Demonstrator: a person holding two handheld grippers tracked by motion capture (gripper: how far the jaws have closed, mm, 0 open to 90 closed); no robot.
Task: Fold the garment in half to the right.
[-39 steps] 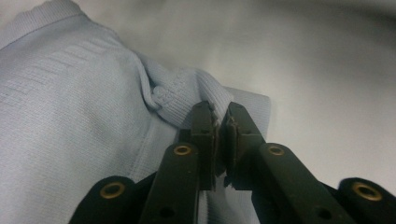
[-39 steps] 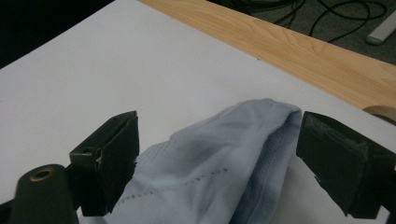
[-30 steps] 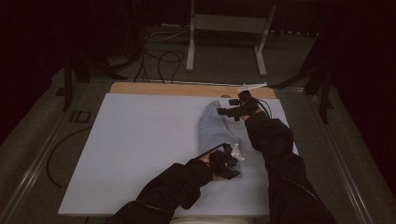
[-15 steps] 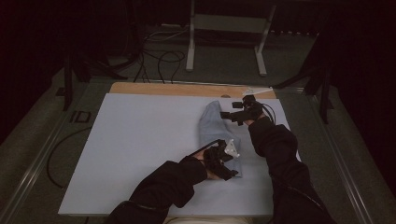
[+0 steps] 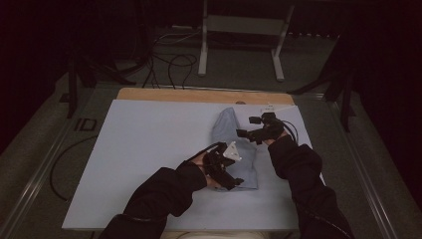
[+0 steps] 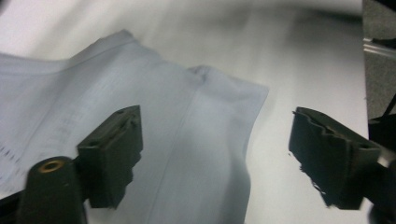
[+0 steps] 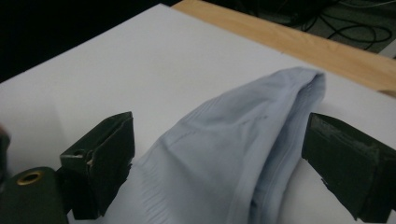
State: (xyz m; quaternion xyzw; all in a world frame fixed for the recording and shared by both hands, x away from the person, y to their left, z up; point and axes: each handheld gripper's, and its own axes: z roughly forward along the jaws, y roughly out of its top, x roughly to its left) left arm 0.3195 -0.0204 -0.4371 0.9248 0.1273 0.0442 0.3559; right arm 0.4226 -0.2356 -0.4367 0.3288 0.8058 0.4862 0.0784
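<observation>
Left gripper [image 6: 215,163] jaws just opened, folded cloth [image 6: 154,140] lying loose beneath. Right gripper [image 7: 219,163] gapes above cloth's far end. Lift both clear without snagging the fold.

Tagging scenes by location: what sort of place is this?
Likely a lab or recording workspace: a white-topped table holding one folded light-blue cloth, loose cables on the floor, and a metal stand in the dark behind.
</observation>
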